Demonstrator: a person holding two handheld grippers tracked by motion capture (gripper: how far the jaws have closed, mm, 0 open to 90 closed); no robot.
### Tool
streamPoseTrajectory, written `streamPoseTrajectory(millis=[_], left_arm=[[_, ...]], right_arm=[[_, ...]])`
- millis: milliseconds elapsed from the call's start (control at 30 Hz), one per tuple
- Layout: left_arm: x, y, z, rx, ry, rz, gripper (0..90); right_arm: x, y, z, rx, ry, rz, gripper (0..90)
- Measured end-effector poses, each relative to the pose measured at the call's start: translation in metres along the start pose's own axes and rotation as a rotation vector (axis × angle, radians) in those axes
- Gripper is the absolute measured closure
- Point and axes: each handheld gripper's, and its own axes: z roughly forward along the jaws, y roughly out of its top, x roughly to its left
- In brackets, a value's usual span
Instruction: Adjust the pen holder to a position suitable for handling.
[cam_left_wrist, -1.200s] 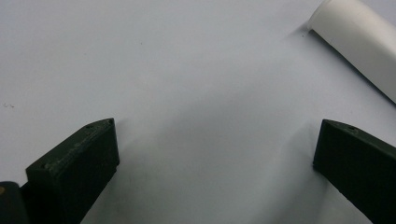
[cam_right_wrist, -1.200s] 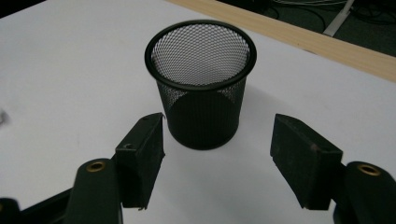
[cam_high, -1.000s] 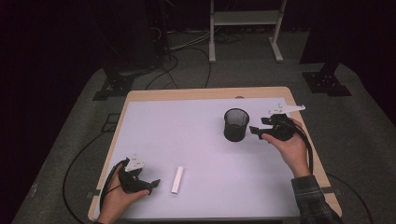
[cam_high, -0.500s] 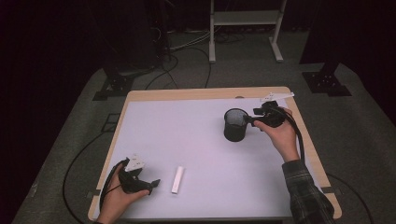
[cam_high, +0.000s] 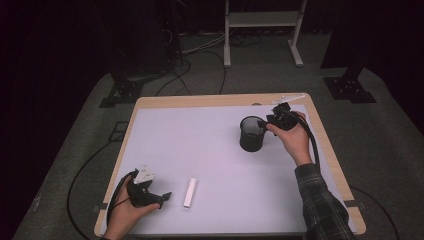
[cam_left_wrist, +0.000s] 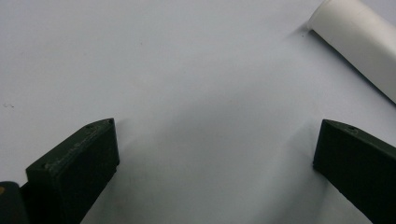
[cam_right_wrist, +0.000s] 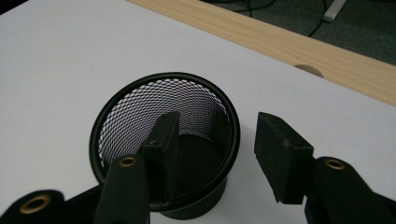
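A black mesh pen cup (cam_high: 252, 133) stands upright on the white table top (cam_high: 210, 150), at about two o'clock from the table's middle. The right gripper (cam_high: 272, 121) sits at the cup's three o'clock side, held in the person's right hand (cam_high: 292, 137). In the right gripper view its jaws are apart and straddle the cup's wall: one jaw reaches down inside the mesh pen cup (cam_right_wrist: 163, 140), the other stands outside the rim, with a gap between it and the wall. A white cylinder (cam_high: 190, 192) lies flat at about six o'clock from the table's middle, near the front edge. The left gripper (cam_high: 162, 196) rests low on the table at about seven o'clock, just beside the cylinder at its nine o'clock side, held by the left hand (cam_high: 125, 212). In the left gripper view its jaws are spread wide over bare table, holding nothing, and the white cylinder (cam_left_wrist: 357, 44) lies beyond them toward one o'clock.
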Motion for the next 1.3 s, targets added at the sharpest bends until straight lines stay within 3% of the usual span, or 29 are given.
streamPoseTrajectory(millis=[533,900,1300], left_arm=[[0.000,0.000,0.000,0.000,0.000,0.000,0.0],[0.000,0.000,0.000,0.000,0.001,0.001,0.0],[0.000,0.000,0.000,0.000,0.001,0.001,0.0]], right_arm=[[-0.003,0.001,0.029,0.100,-0.002,0.030,63.6],[-0.004,0.002,0.032,0.113,-0.018,0.035,75.2],[-0.005,0.002,0.033,0.110,-0.005,0.044,79.3]])
